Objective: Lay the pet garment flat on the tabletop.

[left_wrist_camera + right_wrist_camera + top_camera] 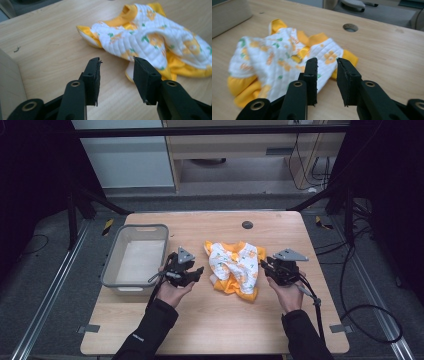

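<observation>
**Soft quilted garment lies crumpled between your two grippers**

The wooden table (215,320) carries a grey plastic bin (135,257) at your left and, mid-table, a small white-and-orange quilted baby garment (235,267), bunched in a loose heap; expect it to be light, limp and easily dragged, not fragile or slippery; it will sag and unfold when lifted, so take it at the firmer orange hems or the collar, one edge per side. Your left gripper (117,62) hovers just beside its near edge, jaws parted with nothing between them; your right gripper (327,61) sits at the opposite edge, jaws also apart and empty.
</observation>
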Demonstrator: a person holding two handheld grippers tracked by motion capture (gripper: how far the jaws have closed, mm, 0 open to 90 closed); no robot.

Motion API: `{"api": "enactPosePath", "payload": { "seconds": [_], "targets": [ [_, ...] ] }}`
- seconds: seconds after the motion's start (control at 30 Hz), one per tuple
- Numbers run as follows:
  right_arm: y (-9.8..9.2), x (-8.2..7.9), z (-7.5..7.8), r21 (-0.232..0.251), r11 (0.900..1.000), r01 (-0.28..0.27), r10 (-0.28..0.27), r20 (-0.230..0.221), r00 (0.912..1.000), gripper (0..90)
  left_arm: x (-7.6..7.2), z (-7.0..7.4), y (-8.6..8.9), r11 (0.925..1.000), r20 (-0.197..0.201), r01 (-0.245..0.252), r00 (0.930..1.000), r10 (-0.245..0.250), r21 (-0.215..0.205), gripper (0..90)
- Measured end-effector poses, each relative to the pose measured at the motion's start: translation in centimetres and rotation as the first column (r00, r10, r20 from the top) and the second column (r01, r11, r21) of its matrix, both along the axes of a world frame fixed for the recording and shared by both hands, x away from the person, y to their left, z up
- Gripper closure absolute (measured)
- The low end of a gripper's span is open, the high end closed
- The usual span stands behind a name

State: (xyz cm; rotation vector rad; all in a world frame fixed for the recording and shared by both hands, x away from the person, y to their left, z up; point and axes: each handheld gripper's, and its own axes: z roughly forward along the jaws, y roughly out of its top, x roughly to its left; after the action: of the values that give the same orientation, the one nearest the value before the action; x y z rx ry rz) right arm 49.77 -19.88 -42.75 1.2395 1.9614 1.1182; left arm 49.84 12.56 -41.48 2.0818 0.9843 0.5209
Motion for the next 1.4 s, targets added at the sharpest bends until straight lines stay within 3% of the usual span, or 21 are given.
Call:
{"api": "enactPosePath", "payload": {
  "seconds": [0.1,0.23,0.53,1.03,1.17,1.4],
  "targets": [
    [0.0,-1.3,-0.2,0.015,0.999,-0.036,0.037,-0.021,0.9991,67.6,-0.9,-0.7,-0.3,0.9990,-0.011,0.036,0.9993,-0.037,-0.024,52.7],
    [0.1,-2.6,-0.6,0.040,0.997,-0.066,0.068,-0.054,0.9962,65.4,-1.6,-1.8,-1.2,0.9978,-0.012,0.064,0.9979,-0.064,-0.015,49.0],
    [-0.3,-4.6,-2.4,0.052,0.992,-0.112,0.117,-0.096,0.9885,60.1,-2.0,-3.7,-2.7,0.9975,-0.031,0.069,0.9971,-0.069,-0.012,45.7],
    [0.2,-5.0,-5.0,0.052,0.984,-0.168,0.174,-0.147,0.9738,54.0,-1.2,-6.0,-5.2,0.9988,-0.051,0.037,0.9979,-0.039,-0.030,41.6],
    [0.5,-5.0,-5.3,0.052,0.982,-0.184,0.190,-0.154,0.9696,52.1,-1.0,-6.6,-5.8,0.9991,-0.051,0.039,0.9979,-0.040,-0.018,41.1],
    [1.2,-5.0,-5.9,0.053,0.977,-0.205,0.211,-0.184,0.9601,51.0,-0.6,-7.5,-6.5,0.9994,-0.060,0.035,0.9976,-0.036,-0.005,46.5]
  ]
}}
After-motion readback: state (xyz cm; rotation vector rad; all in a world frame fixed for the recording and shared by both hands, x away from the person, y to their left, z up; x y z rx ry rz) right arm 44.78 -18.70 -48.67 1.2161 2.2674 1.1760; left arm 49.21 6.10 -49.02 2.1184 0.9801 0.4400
